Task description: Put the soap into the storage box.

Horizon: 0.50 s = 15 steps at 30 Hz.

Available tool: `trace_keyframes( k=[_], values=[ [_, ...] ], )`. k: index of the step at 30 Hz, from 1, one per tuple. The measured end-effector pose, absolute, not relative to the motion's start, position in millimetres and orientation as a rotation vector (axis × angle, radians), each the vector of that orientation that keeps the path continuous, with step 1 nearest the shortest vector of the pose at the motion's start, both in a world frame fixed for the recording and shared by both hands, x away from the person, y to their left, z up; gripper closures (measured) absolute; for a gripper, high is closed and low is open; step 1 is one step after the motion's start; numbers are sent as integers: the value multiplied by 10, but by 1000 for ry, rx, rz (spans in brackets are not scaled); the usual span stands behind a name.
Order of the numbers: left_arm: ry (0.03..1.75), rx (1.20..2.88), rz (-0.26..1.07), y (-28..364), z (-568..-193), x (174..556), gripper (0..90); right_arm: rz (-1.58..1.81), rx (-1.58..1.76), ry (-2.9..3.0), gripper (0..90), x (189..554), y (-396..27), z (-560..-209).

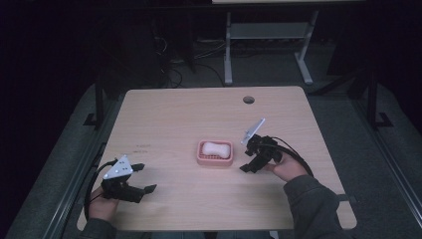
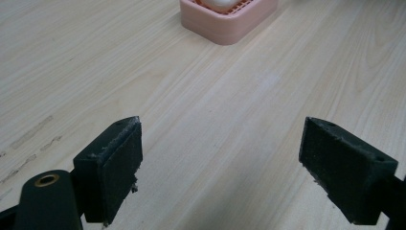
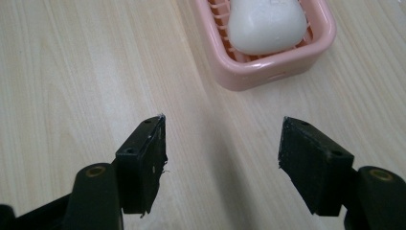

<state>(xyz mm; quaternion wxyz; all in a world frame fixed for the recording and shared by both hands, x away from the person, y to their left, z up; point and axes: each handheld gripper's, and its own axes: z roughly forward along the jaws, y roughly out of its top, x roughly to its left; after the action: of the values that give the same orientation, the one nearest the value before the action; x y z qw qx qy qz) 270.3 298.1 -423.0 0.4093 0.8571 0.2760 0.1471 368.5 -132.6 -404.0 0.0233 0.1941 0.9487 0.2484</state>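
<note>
Light wood table (image 1: pixel 164 114), pink soap dish (image 1: pixel 214 153) roughly at centre, slightly toward the near side, white soap bar (image 1: pixel 215 148) lying in it. Left gripper (image 1: pixel 141 178) near the front-left corner, close to the left and near edges, jaws wide apart, holding nothing; well apart from the dish, bare tabletop between them. Right gripper (image 1: pixel 249 158) just right of the dish, near but not touching it, jaws wide apart, empty, pointing toward the dish. In the right gripper view the dish (image 3: pixel 268 62) sits ahead and a bit right of the jaws, soap (image 3: pixel 266 25) inside. Back half of the table bare except a round cable hole (image 1: pixel 248 99) near the far edge. Right edge has open room beyond the right hand (image 1: pixel 287 168)
</note>
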Motion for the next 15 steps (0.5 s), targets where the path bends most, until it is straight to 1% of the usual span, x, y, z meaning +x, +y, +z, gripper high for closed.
trace_keyframes(
  k=[15],
  values=[
    [698,2162,366,2974,-4239,2703,148,796,649,2908,327,3454,-1567,-4142]
  ],
)
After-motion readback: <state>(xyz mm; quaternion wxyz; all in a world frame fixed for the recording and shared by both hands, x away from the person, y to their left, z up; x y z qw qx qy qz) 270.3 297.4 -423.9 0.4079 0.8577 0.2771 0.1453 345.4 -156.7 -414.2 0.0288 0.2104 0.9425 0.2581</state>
